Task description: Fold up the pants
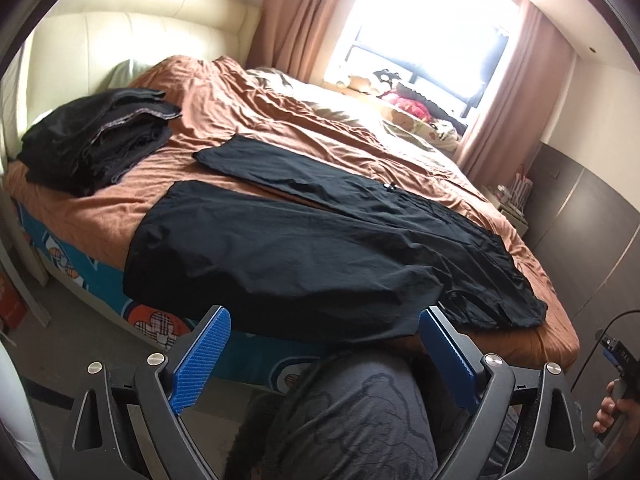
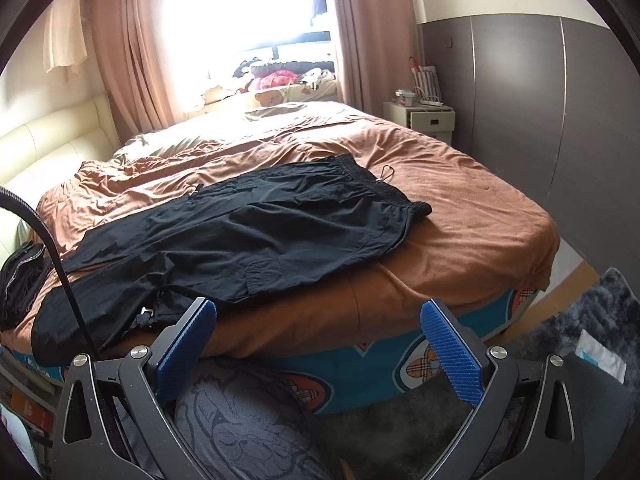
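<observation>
Black pants [image 1: 320, 248] lie spread flat on the bed's orange-brown sheet, legs apart, the near leg hanging slightly over the bed's front edge. In the right wrist view the pants [image 2: 248, 236] show their elastic waistband at the right and legs running left. My left gripper [image 1: 324, 344] is open and empty, held just in front of the near leg's edge. My right gripper [image 2: 320, 336] is open and empty, held off the bed's front edge, below the pants' hip area. It also shows in the left wrist view [image 1: 618, 360], held in a hand.
A stack of folded dark clothes [image 1: 100, 140] sits at the bed's left end near the cream headboard [image 1: 120, 40]. A nightstand [image 2: 420, 120] and grey wardrobe [image 2: 540, 120] stand at the right. The person's knee [image 2: 240, 420] is below the grippers. A dark rug [image 2: 580, 320] covers the floor.
</observation>
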